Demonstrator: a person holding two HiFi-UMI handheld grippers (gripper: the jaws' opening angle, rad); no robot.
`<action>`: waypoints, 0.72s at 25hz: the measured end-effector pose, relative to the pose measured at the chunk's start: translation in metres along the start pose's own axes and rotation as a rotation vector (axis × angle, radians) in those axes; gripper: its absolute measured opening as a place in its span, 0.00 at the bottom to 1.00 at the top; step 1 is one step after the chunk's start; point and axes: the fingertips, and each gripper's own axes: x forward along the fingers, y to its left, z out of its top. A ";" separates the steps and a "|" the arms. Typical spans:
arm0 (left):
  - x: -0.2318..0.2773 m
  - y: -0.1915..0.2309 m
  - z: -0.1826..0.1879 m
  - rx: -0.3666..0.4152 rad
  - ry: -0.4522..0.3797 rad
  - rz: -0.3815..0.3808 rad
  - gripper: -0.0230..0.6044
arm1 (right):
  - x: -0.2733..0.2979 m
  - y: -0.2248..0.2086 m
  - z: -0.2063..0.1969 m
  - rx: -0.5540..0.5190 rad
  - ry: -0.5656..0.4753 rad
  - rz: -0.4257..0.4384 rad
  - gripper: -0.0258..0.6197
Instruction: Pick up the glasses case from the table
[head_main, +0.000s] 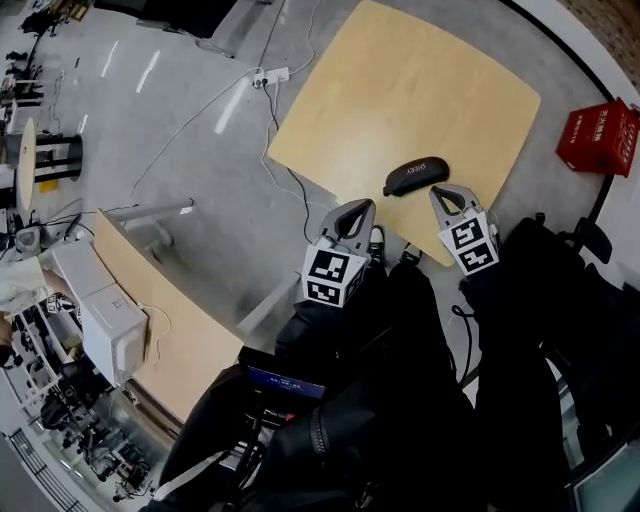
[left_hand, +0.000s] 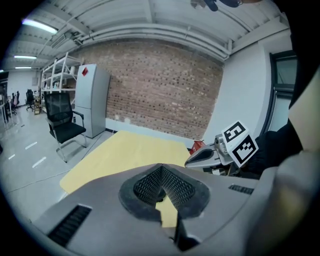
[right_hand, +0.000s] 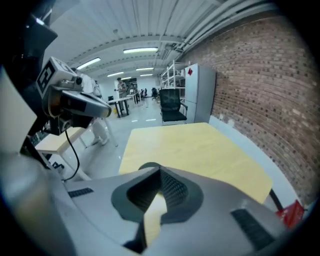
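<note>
Glasses case (head_main: 415, 176) lies flat on the desk (head_main: 400, 90), close to the edge nearest me, and nothing is touching it. By my reading the pick-up has not begun: the approach, the grip and the lift are all still to do.

In the head view the right gripper (head_main: 447, 195) sits just short of the case, its tip near the case's right-hand end. The left gripper (head_main: 355, 212) sits off the desk's near corner, a little further from it. Both pairs of jaws are pressed together with nothing between them, so whichever gripper I use has to spread its jaws first.

The case's long axis runs across my view, roughly along the near desk edge, with the right end tipped slightly away from me. That puts it broadside to the right gripper, so I judge the jaws could close across its narrow width.
</note>
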 end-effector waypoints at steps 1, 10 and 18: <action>0.001 0.002 -0.001 -0.003 0.003 0.002 0.03 | 0.007 -0.002 -0.002 -0.036 0.022 0.013 0.04; 0.008 0.019 -0.014 -0.041 0.021 0.020 0.03 | 0.054 -0.012 -0.026 -0.284 0.199 0.159 0.24; 0.015 0.022 -0.021 -0.058 0.038 0.018 0.03 | 0.071 -0.016 -0.040 -0.461 0.304 0.262 0.46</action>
